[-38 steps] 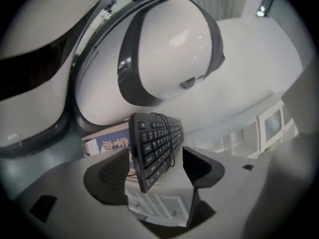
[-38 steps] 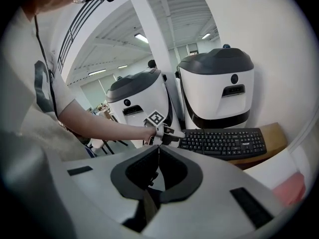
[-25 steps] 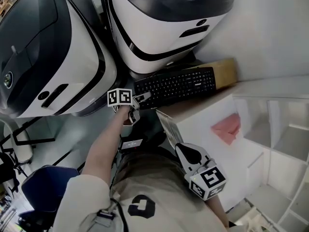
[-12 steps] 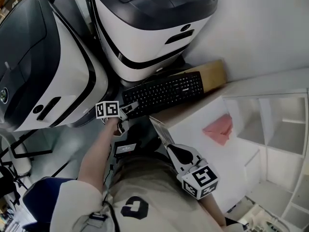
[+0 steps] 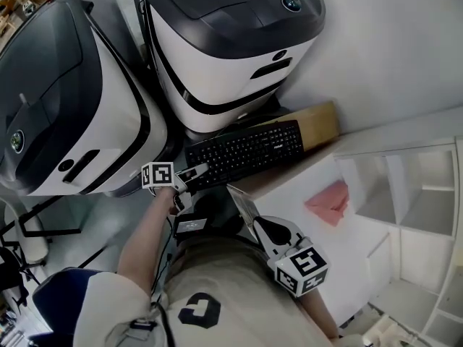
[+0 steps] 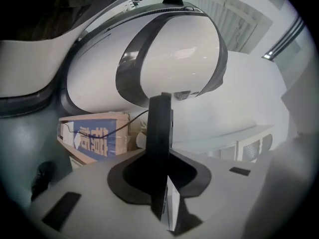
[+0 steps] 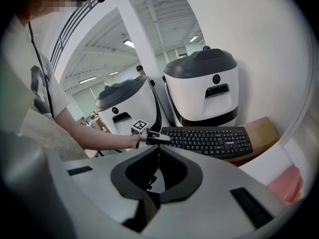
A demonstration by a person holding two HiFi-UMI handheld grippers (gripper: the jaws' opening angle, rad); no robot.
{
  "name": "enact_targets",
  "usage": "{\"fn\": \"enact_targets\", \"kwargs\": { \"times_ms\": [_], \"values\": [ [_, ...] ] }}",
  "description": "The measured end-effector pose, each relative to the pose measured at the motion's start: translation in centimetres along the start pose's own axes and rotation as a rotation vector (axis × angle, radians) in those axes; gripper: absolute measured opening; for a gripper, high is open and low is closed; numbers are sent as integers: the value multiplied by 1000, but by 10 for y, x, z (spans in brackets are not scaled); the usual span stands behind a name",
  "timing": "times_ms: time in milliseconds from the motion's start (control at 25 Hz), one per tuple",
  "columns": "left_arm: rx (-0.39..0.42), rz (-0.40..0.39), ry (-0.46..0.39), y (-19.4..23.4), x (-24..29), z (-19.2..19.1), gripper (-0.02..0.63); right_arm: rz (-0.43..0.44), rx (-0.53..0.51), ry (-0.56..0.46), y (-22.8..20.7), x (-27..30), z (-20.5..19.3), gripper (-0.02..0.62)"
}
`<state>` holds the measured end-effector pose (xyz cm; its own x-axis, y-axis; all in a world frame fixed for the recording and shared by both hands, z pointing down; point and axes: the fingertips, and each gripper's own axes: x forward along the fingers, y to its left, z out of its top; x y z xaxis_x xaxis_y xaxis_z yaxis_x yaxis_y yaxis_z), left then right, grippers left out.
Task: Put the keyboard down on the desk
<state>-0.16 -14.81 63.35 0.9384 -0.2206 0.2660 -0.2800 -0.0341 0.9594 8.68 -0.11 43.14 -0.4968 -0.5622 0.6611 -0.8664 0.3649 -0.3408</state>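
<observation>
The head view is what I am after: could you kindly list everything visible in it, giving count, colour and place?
keyboard: one, black, centre, right end over the tan box.
tan box: one, tan, against the wall, under the keyboard's right end.
large machines: two, white and dark grey, behind and left of the keyboard.
white surface: one, white, right of the keyboard.
pink item: one, pink, lying on the white surface.
shelving: one unit, white, far right.
left claw: one, grey with a marker cube; its jaws have just been closing and grip the keyboard's left end.
right claw: one, grey, shut and empty, low near the person's body.
</observation>
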Motion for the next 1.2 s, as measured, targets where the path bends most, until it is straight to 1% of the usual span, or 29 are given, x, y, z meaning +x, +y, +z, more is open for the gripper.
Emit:
{"fn": "enact_targets", "kwargs": {
  "times_ms": [120,360,480,640,840,960,1080,1200],
  "values": [
    [-18,-71,-11,-11,-4,3,89,5,-8,2,2,2,2,25],
    [-38,-131,-19,-22,-12,10,89,7,-14,10,2,5,3,25],
    [-45,-202,-16,-36,-14,11,91,3,-9,9,2,6,3,25],
    [-68,-232,-20,-45,-20,11,91,8,8,4,2,8,3,25],
    [-39,-213,-33,-40,-27,12,92,-6,14,6,-1,7,2,25],
    [-53,-267,-52,-51,-34,13,94,-16,22,6,-6,7,0,25],
    [-34,-308,-62,-59,-44,15,95,-30,31,0,-12,6,0,25],
    [1,-324,-71,-69,-53,19,95,-55,27,-15,-22,6,2,25]
  ]
}}
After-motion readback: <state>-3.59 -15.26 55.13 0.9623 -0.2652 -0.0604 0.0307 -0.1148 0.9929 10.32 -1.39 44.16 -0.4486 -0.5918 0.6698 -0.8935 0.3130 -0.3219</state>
